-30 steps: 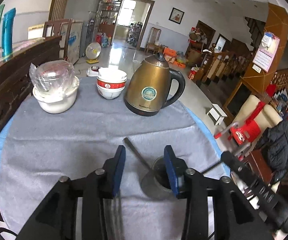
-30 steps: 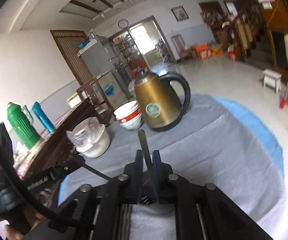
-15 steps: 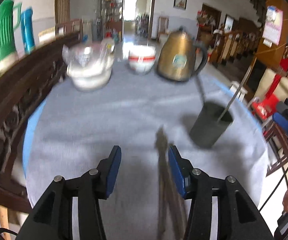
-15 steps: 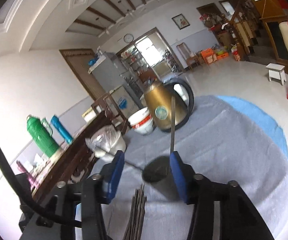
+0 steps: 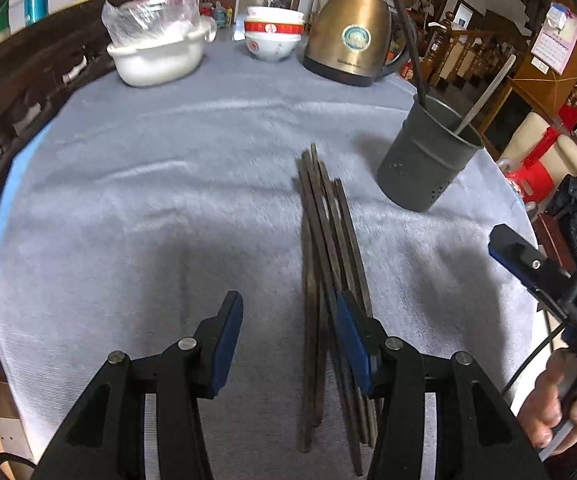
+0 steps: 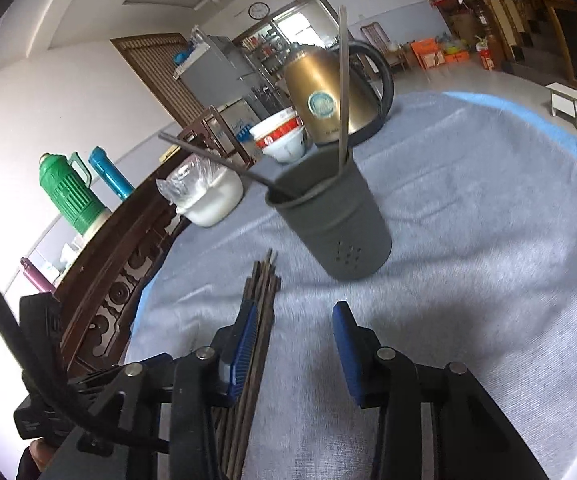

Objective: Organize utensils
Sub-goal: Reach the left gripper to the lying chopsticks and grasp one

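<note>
A round counter [image 5: 168, 208] draped in grey cloth carries the scene, with a dark grey perforated utensil cup [image 5: 428, 160] as its marker. Behind the cup stands a brass-coloured electric kettle [image 5: 348, 36]; further from it are a white plastic basin holding a bagged bowl [image 5: 156, 56] and stacked red-and-white bowls [image 5: 274, 36]. Beside the cup, on its near side, lies a bundle of dark wooden chopsticks [image 5: 324, 240], still to be sorted. Two utensils already lean in the cup: a dark chopstick [image 5: 404, 32] and a silvery metal handle [image 5: 484, 96]. A second ago the right gripper [image 6: 294, 344] pinched a stick above the cup; now nothing is between its fingers, which are closing, and it has dropped toward the bundle. The left gripper [image 5: 288, 340] has also come down, fingers spread and empty, one finger just over the bundle. Judged from this, one delivery is done and another pickup is starting. Only the left view shows the person's hand [image 5: 552, 404] on the right gripper's handle; only the right view shows a green thermos [image 6: 70, 192] on a dark carved sideboard [image 6: 120, 264].
</note>
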`<action>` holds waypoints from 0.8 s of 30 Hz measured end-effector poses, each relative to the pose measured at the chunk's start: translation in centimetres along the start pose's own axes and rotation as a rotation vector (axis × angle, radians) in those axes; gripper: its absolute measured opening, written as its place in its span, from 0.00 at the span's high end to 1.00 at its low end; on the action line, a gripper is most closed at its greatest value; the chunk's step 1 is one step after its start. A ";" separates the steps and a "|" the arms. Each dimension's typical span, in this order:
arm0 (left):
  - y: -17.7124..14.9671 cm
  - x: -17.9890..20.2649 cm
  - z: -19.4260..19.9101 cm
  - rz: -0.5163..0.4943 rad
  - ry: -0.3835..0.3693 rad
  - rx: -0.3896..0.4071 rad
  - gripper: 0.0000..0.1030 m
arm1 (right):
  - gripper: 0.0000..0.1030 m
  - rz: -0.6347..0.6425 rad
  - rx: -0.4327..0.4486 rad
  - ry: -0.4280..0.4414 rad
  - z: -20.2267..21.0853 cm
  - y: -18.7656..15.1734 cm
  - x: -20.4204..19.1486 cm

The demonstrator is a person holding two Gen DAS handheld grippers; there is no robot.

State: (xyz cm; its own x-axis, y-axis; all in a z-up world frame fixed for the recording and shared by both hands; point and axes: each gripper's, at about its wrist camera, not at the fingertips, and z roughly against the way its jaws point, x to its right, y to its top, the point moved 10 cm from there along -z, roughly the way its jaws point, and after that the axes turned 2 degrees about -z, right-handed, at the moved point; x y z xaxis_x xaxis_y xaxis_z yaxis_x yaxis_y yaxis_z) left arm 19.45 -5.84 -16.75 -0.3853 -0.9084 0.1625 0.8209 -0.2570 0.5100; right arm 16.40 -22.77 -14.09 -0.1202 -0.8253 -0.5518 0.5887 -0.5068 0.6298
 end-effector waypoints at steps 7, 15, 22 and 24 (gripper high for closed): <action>0.0 1.1 -1.4 0.038 -0.068 -0.023 0.52 | 0.60 -0.002 -0.012 -0.003 -1.4 -1.1 0.6; 0.3 1.4 -4.1 0.073 -0.064 -0.064 0.52 | 0.59 -0.002 0.008 0.006 -2.0 -1.5 1.0; 0.4 0.9 -4.1 0.051 -0.054 -0.047 0.63 | 0.59 -0.002 0.011 0.008 -2.5 -1.9 1.2; 0.4 0.8 -4.0 0.055 -0.078 -0.046 0.69 | 0.60 0.001 0.011 0.008 -2.6 -1.9 1.2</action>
State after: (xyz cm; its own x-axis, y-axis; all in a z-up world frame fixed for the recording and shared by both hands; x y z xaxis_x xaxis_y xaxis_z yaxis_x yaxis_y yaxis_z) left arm 21.16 -7.96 -19.84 -0.3689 -0.8938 0.2551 0.8595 -0.2235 0.4598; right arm 17.23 -22.11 -17.41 -0.1133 -0.8238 -0.5554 0.5801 -0.5087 0.6362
